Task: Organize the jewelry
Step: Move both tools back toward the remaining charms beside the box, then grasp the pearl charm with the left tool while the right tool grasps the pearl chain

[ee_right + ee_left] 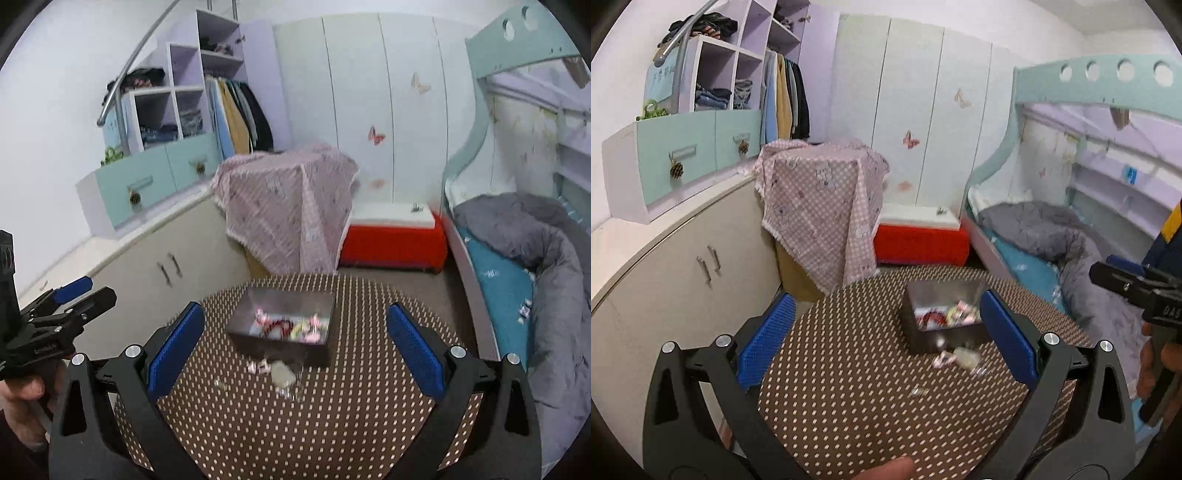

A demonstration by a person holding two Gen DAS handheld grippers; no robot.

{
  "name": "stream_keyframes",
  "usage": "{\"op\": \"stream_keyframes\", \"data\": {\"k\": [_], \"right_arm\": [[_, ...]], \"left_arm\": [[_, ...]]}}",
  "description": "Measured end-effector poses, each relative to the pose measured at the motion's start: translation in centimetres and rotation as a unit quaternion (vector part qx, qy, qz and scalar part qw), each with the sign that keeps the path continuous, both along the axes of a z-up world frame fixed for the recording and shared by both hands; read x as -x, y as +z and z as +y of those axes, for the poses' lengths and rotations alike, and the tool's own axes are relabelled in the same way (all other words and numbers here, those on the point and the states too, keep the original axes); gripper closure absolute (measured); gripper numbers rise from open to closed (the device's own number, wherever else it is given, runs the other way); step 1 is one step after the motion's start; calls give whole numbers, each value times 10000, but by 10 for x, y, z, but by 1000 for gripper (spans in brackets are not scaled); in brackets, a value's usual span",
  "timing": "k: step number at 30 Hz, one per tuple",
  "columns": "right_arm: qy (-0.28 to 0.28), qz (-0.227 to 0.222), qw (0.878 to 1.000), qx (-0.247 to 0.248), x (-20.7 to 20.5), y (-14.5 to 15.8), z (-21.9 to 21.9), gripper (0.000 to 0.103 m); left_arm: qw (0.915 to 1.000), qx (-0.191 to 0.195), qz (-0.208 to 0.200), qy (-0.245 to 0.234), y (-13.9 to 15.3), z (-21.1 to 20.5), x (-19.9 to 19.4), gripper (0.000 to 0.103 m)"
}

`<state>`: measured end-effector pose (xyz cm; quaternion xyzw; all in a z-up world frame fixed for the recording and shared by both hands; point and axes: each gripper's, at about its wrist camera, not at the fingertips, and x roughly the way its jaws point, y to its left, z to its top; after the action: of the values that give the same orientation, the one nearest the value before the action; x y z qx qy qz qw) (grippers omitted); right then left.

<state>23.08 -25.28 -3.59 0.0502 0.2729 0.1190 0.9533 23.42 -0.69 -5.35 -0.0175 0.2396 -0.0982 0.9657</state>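
A dark open box (945, 317) (284, 323) holding pink, red and pale trinkets sits on a round table with a brown dotted cloth (857, 387) (332, 424). A few small pieces of jewelry (955, 358) (275, 371) lie loose on the cloth just in front of the box. My left gripper (886, 339) is open above the table, the box near its right blue pad (1008, 339). My right gripper (295, 343) is open too, with the box and loose pieces between its pads. Each gripper holds nothing.
The other gripper shows at each view's edge (1137, 291) (55, 314), held by a hand. Beyond the table stand a low cabinet (683, 266), a stand draped in pink cloth (820, 199), a red and white box (919, 236) and a bunk bed (1071, 236).
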Motion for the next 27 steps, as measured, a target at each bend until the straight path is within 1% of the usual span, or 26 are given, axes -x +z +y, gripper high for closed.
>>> {"op": "stream_keyframes", "data": {"k": [2, 5, 8, 11, 13, 16, 24, 27], "right_arm": [[-22, 264, 9996, -44, -4, -16, 0, 8], [-162, 593, 9981, 33, -7, -36, 0, 8], [-149, 814, 9965, 74, -7, -53, 1, 8], [-140, 1006, 9947, 168, -8, -67, 3, 8], [-103, 1115, 9936, 134, -8, -75, 3, 8], [-56, 1224, 9924, 133, -7, -85, 5, 8], [53, 1423, 9897, 114, -10, -101, 9, 8], [6, 1549, 9879, 65, -16, -107, 7, 8]], "left_arm": [[9999, -69, 153, -19, -12, 0, 0, 5], [9993, -44, 359, -125, -27, -2, -1, 5], [9980, -194, 576, -186, -44, -8, -3, 5], [9950, -385, 913, -139, -67, -14, -12, 5], [9929, -430, 1101, -153, -80, -17, -16, 5], [9886, -295, 1436, -332, -100, -22, -22, 5], [9817, -431, 1779, -535, -129, -39, -38, 6], [9786, -453, 1909, -624, -135, -45, -44, 12]]}}
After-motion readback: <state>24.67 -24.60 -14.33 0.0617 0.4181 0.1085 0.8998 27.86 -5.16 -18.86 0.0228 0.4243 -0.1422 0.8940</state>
